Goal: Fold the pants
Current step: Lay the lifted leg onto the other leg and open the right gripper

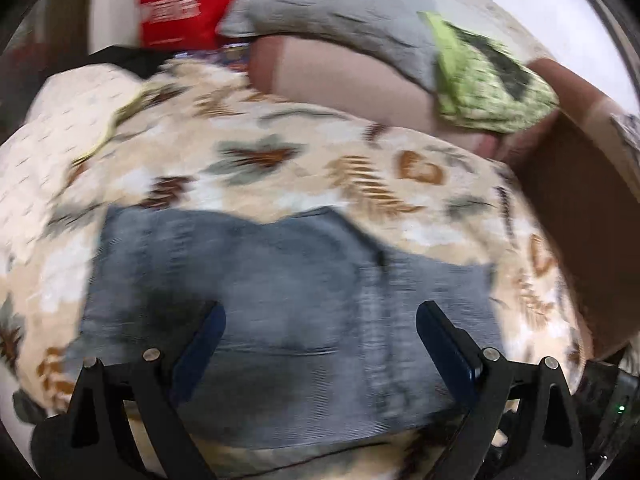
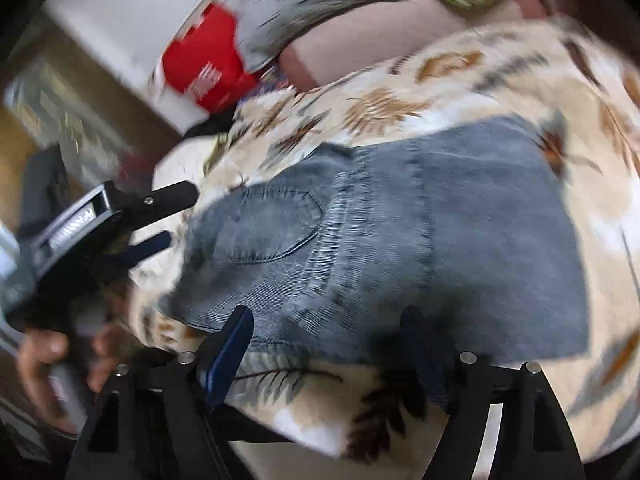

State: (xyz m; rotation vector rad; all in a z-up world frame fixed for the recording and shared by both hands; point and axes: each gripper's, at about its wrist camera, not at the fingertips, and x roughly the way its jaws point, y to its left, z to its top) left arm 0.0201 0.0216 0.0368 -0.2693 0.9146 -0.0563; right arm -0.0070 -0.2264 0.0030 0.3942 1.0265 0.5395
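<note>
Both tongs (image 1: 320, 344) (image 2: 328, 344) gape above folded jeans (image 1: 280, 312), nothing gripped.

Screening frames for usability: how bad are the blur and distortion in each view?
Left wrist: heavy motion smear over the jeans and leaf-print bedspread, fisheye bowing at the edges. Right wrist: similar smear, though pocket stitching stays readable; the right gripper has one finger blurred dark.

Both wrist views above jeans (image 1: 280, 320)

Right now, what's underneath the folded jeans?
The folded jeans lie on a leaf-print blanket, which shows around their edges. Whatever is beneath the blanket is covered.
</note>
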